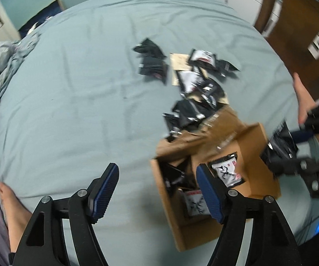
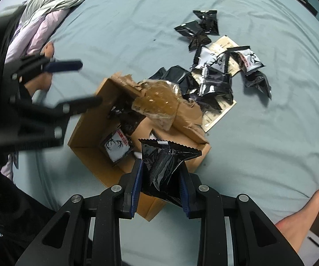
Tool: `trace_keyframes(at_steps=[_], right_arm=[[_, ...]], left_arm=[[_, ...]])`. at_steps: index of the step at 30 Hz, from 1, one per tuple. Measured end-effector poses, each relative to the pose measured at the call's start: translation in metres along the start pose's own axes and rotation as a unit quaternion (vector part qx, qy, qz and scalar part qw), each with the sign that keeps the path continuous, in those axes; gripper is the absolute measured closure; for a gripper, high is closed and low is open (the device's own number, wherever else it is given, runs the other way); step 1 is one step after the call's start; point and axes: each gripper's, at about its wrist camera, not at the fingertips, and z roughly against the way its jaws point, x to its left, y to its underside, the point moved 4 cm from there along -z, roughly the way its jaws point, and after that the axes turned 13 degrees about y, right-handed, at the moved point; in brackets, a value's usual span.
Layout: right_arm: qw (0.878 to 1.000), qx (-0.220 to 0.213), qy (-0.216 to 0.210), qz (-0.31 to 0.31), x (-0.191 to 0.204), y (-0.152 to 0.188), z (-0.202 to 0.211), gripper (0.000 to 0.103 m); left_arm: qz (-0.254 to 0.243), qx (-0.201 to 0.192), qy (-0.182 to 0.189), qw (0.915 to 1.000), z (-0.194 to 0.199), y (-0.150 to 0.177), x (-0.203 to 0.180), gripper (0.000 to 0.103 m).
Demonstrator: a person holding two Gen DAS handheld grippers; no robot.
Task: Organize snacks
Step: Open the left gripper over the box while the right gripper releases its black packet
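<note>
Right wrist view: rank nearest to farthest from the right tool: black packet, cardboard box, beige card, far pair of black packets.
1. Black packet: pinched in the right tool.
2. Cardboard box: directly beneath and just beyond the tool.
3. Beige card: on the sheet past the box, partly under the packet pile.
4. Far pair of black packets: top of view, past the pile.

A pale blue-green bedsheet [image 2: 115, 33] lies under a plain brown cardboard box [image 2: 86, 155], glossy black foil snack packets [image 2: 203, 25] and white packets printed with black antlers [image 2: 249, 61] — one such packet [image 1: 227, 171] also carrying red lettering — beside a cream paper card [image 2: 222, 44].
</note>
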Motion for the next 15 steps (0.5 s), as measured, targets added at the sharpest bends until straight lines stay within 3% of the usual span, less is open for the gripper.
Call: trace_keyframes(at_steps=[5, 15], right_arm=[[1.000, 0.011, -0.008, 0.010, 0.009, 0.001, -0.005, 0.075], [0.997, 0.033, -0.037, 0.065, 0.041, 0.008, -0.015, 0.074]], left_arm=[[0.016, -0.009, -0.022, 0.9996, 0.003, -0.004, 0.015, 0.028], [0.008, -0.004, -0.032, 0.9995, -0.004, -0.005, 0.015, 0.028]])
